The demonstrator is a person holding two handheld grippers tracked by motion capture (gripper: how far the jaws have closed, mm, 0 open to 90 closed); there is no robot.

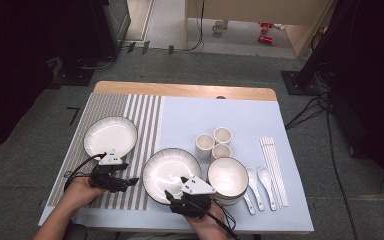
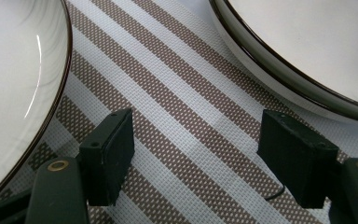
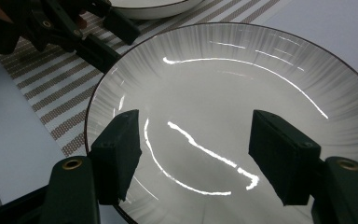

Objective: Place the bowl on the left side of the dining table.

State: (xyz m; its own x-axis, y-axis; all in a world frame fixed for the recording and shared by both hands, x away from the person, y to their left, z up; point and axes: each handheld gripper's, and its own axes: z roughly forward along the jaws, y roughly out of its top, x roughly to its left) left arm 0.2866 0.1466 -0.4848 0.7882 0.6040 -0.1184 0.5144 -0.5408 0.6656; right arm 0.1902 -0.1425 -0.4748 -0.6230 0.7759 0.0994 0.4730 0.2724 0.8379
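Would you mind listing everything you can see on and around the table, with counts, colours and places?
plates: 2, white with dark rims; one on the striped mat, one at the table's middle, near edge
bowl: 1, white with a dark rim, right of the middle plate
cups: 3, white, clustered behind the bowl
spoons: 2, white, right of the bowl
chopsticks: white, several, count unclear, right of the spoons
striped mat: 1, brown and white, table's left part
blue cloth: 1, pale blue, under the rest
cans: red, on the far floor, count unclear
left gripper: black, jaws open over the mat between the plates
right gripper: black, jaws open above the middle plate
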